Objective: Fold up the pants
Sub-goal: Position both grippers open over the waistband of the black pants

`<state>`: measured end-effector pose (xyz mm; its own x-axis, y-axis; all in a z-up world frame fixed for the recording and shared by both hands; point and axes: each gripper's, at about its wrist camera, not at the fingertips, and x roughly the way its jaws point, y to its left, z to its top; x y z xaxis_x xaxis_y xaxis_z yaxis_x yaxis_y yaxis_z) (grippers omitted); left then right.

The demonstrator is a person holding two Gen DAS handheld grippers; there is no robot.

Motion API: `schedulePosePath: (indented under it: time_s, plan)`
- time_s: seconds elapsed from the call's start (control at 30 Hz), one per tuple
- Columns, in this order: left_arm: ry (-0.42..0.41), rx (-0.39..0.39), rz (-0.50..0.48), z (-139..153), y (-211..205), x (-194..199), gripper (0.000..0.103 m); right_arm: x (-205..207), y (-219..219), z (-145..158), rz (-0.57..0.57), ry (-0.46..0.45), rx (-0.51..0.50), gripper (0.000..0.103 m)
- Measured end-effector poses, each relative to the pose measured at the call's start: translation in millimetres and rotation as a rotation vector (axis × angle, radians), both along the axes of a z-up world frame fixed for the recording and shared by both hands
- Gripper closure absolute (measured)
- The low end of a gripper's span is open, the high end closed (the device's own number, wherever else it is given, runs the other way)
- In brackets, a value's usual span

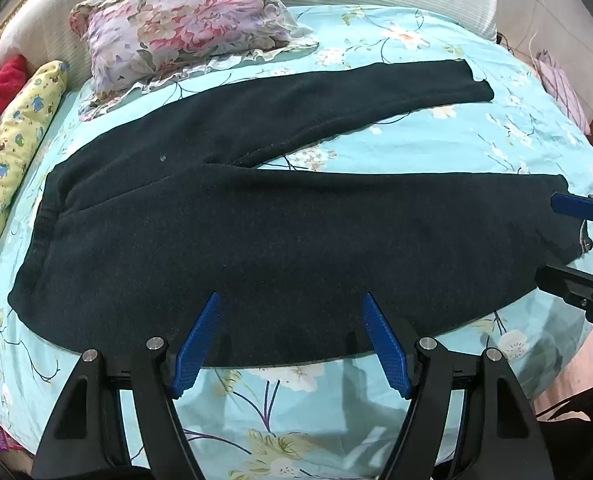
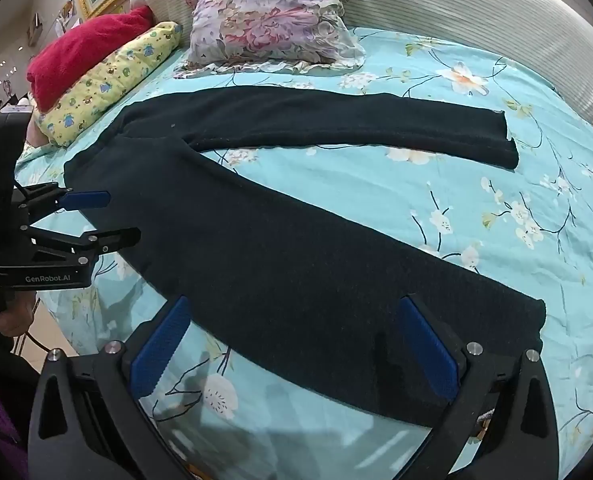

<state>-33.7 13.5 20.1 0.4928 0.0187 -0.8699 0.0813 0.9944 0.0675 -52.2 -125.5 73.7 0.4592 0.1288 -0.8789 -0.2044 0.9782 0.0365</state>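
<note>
Dark pants [image 1: 256, 220] laid flat on your floral bedsheet [image 1: 416, 140], both claws spread wide and holding nothing.

Your left gripper [image 1: 290, 300] hovers over the near leg's edge by the waist end, blue pads apart, cloth under them but not pinched. Your right gripper [image 2: 296, 308] does likewise near that leg's cuff, which lies just right of its fingers. Far leg angles away ahead of both. Beyond: floral pillow [image 2: 272, 24], yellow print pillow [image 2: 112, 80], red cloth [image 2: 84, 48]. Readable: "GenRobot.AI" on the left gripper's body.
</note>
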Motion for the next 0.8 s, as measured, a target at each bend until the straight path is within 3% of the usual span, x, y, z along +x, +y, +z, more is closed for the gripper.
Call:
schedulePosePath:
  time_s: [0.8]
  plan:
    - [0.020,-0.017,0.012,-7.5,5.7,2.7,0.029,2.2,10.5,-3.8,0.003,0.004,-0.006,0.000]
